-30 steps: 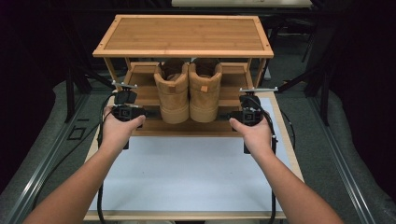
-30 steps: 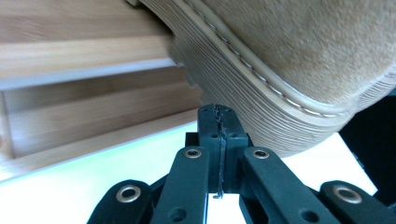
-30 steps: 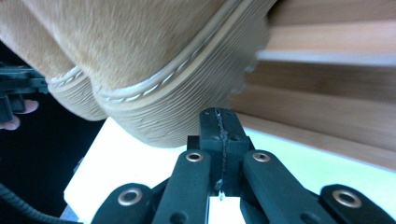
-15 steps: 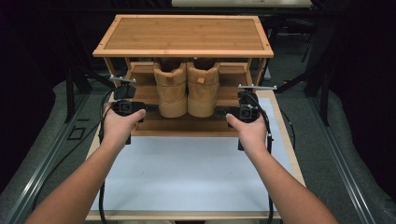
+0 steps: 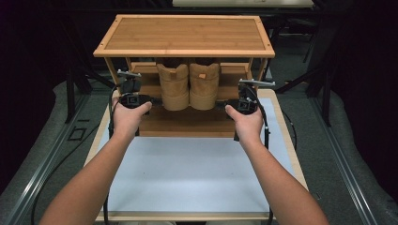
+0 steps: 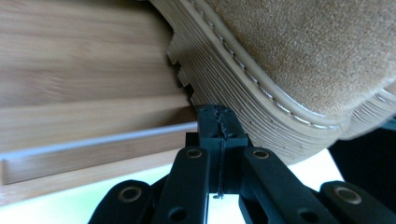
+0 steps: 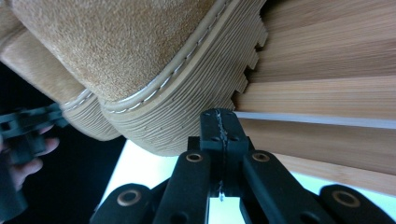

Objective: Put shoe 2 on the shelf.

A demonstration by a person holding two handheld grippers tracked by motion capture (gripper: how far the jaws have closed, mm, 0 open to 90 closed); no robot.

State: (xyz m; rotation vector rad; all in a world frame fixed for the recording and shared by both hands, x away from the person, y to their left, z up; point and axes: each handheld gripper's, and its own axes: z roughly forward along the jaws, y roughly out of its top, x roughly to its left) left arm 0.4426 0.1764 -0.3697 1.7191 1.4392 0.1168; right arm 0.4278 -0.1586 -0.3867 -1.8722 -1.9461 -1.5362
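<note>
Now both grippers [image 6: 218,122] [image 7: 219,122] closed, tips against boot soles [image 6: 243,98].

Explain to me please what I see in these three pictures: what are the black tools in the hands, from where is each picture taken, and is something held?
A person holds a hand tool in each hand: the left gripper and the right gripper. Each has two black fingers that close like tongs. The high view looks down from above the person onto a white table carrying a wooden shoe rack. Two tan suede boots stand side by side on its lower shelf. The gripper views come from cameras riding on the tools. In both, the fingers are pressed together, empty, with their tips close against a boot's ribbed sole.
</note>
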